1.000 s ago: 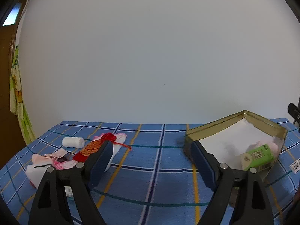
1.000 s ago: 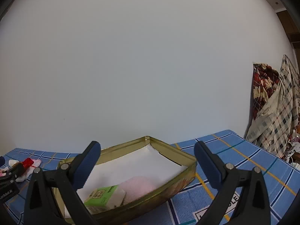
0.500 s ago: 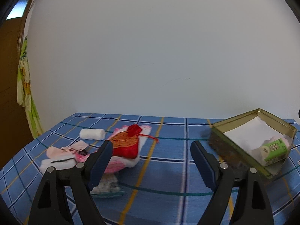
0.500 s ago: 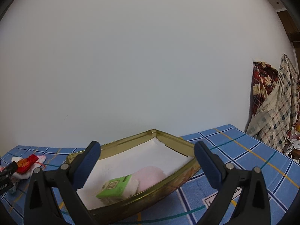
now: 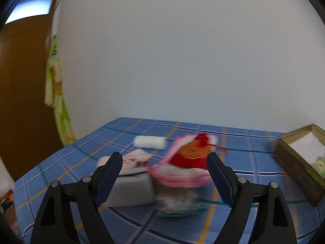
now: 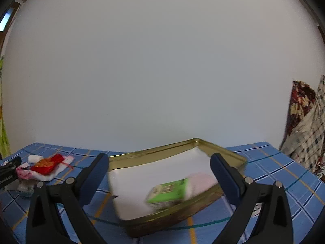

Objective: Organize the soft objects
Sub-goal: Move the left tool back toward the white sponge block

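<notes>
both tongs hang spread wide and empty, the left tongs point(image 5: 164, 166) over the red pouch point(image 5: 191, 154) (blurred) on the bench point(image 5: 243, 142), the right tongs point(image 6: 159, 169) facing the gold tin point(image 6: 176, 146) holding a green packet point(image 6: 168, 191).

Left gripper point(image 5: 164, 162) has swung nearer red pouch point(image 5: 191, 155).

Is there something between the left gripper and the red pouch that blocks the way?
Nothing visible blocks it. The left gripper is open and the red pouch lies straight ahead between its fingers, on top of a pink cloth. A white block sits beside it, to the left.
</notes>
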